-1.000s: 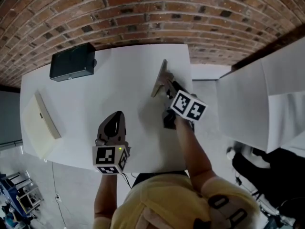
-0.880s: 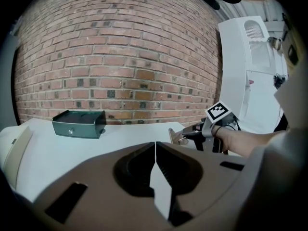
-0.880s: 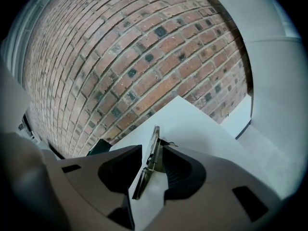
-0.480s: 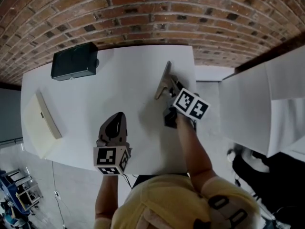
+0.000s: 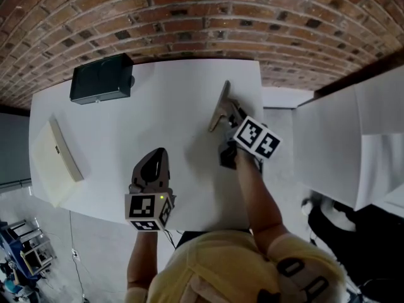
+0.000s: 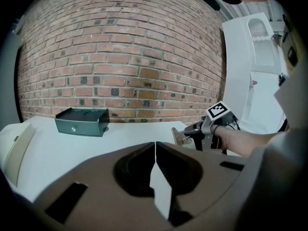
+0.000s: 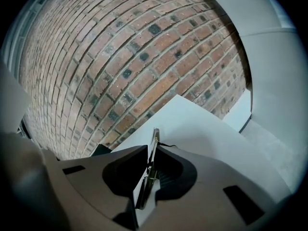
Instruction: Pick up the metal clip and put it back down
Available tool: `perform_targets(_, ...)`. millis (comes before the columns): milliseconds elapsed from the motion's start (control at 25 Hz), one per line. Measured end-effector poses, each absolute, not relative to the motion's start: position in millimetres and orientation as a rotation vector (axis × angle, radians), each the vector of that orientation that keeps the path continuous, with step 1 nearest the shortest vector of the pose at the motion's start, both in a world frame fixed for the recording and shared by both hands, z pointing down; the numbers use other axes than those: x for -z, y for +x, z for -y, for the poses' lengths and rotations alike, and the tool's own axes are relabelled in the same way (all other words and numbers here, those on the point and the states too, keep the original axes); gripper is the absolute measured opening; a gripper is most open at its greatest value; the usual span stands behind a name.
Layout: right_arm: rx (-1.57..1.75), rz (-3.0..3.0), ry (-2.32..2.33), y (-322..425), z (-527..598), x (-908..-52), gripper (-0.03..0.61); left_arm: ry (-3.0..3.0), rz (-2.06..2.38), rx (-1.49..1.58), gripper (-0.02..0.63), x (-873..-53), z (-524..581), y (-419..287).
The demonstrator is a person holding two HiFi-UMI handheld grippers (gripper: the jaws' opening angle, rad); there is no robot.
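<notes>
1. The clip [image 5: 219, 108] stands on edge on the table [image 5: 126, 125], upper centre of the head view.
2. My right gripper [image 7: 150, 150] is closing on it, and only its own view shows the pads touching metal.
3. My left gripper [image 6: 155, 146] has its jaws together, empty.

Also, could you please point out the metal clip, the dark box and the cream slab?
metal clip [image 5: 219, 108], head view, middle of its plate.
dark box [image 5: 101, 78], head view, centre of its top.
cream slab [image 5: 49, 169], head view, its broad face.
</notes>
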State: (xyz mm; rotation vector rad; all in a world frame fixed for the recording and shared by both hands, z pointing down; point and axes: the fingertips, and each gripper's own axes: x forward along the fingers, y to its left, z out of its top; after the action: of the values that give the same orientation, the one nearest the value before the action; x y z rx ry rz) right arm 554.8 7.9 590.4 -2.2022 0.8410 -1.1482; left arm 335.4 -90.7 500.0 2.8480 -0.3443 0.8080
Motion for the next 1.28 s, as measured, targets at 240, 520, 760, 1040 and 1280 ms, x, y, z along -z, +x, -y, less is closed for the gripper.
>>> perform_targets(240, 1.119, -0.865, -2.181, 553, -4, -583, 0.024, 2.839, 0.380, -0.793, 0.008, -497, 94, 328)
perform_targets(520, 1.118, -0.905, -2.184, 543, -1, -577, 0.015, 2.838, 0.441, -0.758, 0.008, -492, 100, 311)
perform_targets(760, 1.111, -0.965, -2.192, 528, 4, -568, 0.014, 2.824, 0.500, -0.722, 0.008, -484, 102, 292)
perform_targets(1040, 1.090, -1.051, -2.171, 503, 14, -552, 0.014, 2.793, 0.593, -0.670, 0.008, -476, 107, 259)
perform_targets(1280, 1.076, -1.136, -2.176, 472, 27, -537, 0.014, 2.739, 0.658, -0.611, 0.008, -470, 119, 216)
